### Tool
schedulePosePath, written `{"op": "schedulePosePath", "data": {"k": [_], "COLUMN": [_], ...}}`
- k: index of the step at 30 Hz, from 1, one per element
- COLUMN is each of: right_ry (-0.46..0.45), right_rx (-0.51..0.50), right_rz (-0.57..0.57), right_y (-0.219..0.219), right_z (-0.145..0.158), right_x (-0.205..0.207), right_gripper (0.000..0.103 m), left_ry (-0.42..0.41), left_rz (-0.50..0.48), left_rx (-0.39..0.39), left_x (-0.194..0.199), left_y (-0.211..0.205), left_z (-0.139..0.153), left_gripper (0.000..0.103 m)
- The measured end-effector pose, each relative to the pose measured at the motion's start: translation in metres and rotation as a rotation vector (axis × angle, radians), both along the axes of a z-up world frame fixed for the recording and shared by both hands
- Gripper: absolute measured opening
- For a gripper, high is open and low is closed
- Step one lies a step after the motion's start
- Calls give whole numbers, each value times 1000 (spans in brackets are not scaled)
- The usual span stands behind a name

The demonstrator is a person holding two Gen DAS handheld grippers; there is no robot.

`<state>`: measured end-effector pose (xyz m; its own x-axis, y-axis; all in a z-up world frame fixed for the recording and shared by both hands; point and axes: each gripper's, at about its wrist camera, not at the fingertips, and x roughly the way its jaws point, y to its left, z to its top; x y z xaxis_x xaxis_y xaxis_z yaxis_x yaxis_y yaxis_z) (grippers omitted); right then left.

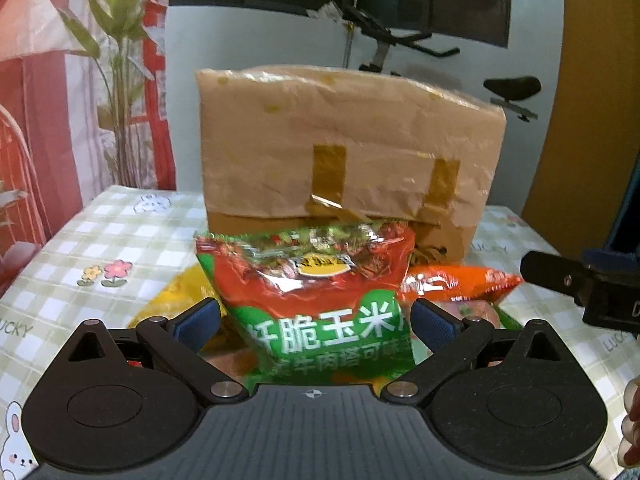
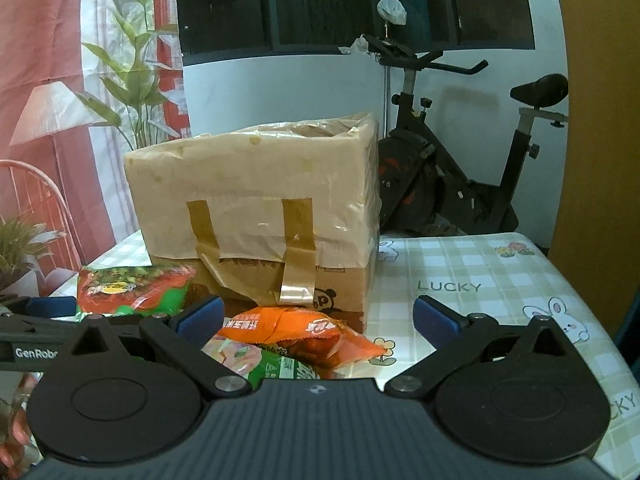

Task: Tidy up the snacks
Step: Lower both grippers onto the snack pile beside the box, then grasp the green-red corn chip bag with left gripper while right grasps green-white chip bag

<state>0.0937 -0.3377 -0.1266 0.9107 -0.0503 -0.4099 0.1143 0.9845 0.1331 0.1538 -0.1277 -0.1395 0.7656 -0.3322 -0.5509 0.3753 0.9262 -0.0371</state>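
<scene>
Even, soft indoor light filled both views, with the windows behind dark. Glare glinted off the glossy brown tape strips (image 2: 297, 280) on the taped cardboard box (image 1: 348, 152) and off the red-and-green foil snack bag (image 1: 316, 288), which looked motion-blurred. Fisheye distortion bent the edges, and the corners were black.

A red-and-green crinkled foil snack bag (image 1: 316, 300) with white Chinese lettering stands upright, lifted above the pile, in front of the tape-wrapped brown cardboard box (image 1: 348, 152). An orange foil snack packet (image 2: 296, 330) lies flat on the checked tablecloth just before the box's front wall, overlapping a pale green-and-pink wrapper (image 2: 256, 358) nearer the table's front edge.
</scene>
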Motion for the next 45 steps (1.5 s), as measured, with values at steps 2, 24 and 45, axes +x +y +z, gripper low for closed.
{"op": "schedulePosePath", "data": {"k": [2,24,45], "right_ry": [3,10,-1], "right_rx": [8,21,-400], "right_rz": [1,101,240], "right_y": [-1,29,103], "right_z": [-1,-9,-48], "right_x": [0,-13,-31], "right_gripper": [102,102,103], "left_ry": [9,-81,-22], "left_rz": [1,50,106], "left_rx": [14,-56,-111], "left_x": [2,-27,-37], "left_y": [-2,40,71], "left_z": [-5,28,13], "left_gripper": [102,79,79]}}
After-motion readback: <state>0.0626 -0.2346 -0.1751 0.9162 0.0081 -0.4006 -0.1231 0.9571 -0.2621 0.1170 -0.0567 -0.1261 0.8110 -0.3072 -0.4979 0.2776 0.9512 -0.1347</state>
